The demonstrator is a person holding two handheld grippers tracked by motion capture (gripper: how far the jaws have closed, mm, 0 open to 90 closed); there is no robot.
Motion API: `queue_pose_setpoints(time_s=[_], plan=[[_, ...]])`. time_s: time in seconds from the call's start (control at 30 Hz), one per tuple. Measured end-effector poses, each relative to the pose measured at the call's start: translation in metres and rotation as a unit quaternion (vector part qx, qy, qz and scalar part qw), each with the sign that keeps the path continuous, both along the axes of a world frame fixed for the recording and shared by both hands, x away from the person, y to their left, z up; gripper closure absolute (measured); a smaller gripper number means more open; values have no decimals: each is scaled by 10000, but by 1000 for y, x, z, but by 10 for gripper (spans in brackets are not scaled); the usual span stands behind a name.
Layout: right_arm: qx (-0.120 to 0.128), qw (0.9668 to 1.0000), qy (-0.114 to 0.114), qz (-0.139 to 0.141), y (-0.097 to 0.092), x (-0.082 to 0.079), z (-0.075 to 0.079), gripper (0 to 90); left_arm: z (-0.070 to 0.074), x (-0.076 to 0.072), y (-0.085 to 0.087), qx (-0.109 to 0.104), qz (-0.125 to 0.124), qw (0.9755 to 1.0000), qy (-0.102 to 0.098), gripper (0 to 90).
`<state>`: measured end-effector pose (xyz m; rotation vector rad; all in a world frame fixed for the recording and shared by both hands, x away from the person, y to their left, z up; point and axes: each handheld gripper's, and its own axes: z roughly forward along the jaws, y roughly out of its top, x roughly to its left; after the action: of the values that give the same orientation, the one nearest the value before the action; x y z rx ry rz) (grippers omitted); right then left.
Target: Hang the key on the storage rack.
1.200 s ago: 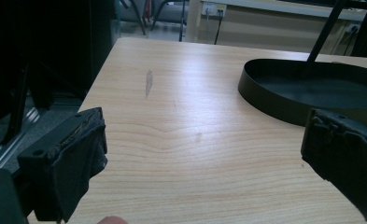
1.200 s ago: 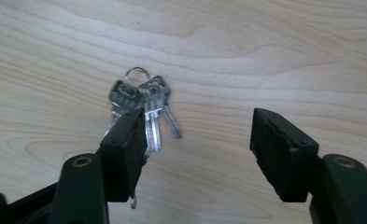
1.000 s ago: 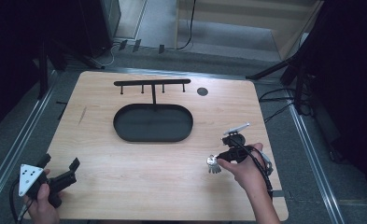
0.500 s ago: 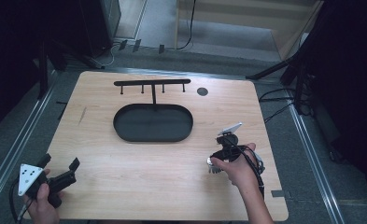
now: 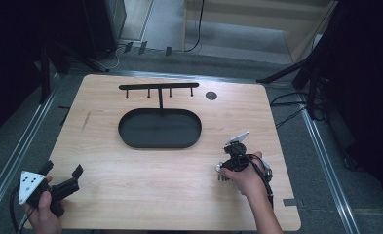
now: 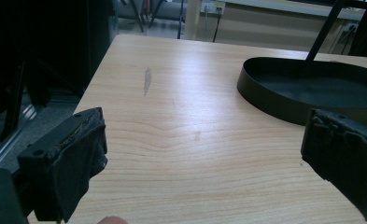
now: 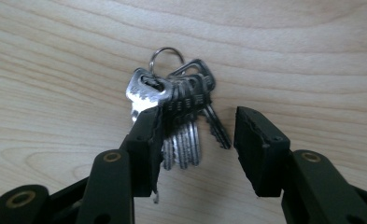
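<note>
In the right gripper view we see the right hand-held gripper (image 7: pixel 197 140) pointed down at a bunch of keys (image 7: pixel 181 116) lying flat on the desk (image 7: pixel 55 70). Its jaws have just been closing and now straddle the key blades: the left pad (image 7: pixel 148 140) overlaps the outermost keys at their edge, while the right pad stands clear of them with bare wood between, so we read the hand-held gripper as released, not yet grasping. The same view resolves a split ring (image 7: pixel 165 53) at the top of the bunch and one bright silver key head beside darker ones. In the high view we locate the right hand-held gripper (image 5: pixel 226 170) near the right front of the desk, where the keys (image 5: pixel 221 171) appear as a small pale cluster at its tip, too small to resolve. The left hand-held gripper (image 5: pixel 62 180) rests at the left front corner, its jaws spread wide with nothing between them. The left gripper view confirms this released state and shows the rim of the black oval tray (image 6: pixel 274 93) ahead. The high view adds the hook rack (image 5: pixel 159 87) rising behind the tray.
</note>
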<state>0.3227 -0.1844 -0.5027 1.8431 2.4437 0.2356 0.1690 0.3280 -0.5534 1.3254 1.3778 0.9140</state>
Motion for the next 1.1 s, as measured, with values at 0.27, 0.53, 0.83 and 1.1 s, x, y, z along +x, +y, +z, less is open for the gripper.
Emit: queue_pose_setpoints(time_s=[0.27, 0.53, 0.83, 1.1], plan=[[199, 9997, 35, 123, -2, -3, 1, 832, 0, 0, 0, -3, -4, 10000, 4, 6], [166, 9995, -10, 251, 3, -6, 5, 900, 0, 0, 1, -33, 7, 10000, -4, 6], [-318, 9990, -311, 78, 5, -6, 12, 313, 0, 0, -1, 73, 28, 10000, 25, 6], [-237, 9996, -128, -126, -1, -3, 1, 190, 0, 0, 0, 34, 11, 10000, 13, 6]])
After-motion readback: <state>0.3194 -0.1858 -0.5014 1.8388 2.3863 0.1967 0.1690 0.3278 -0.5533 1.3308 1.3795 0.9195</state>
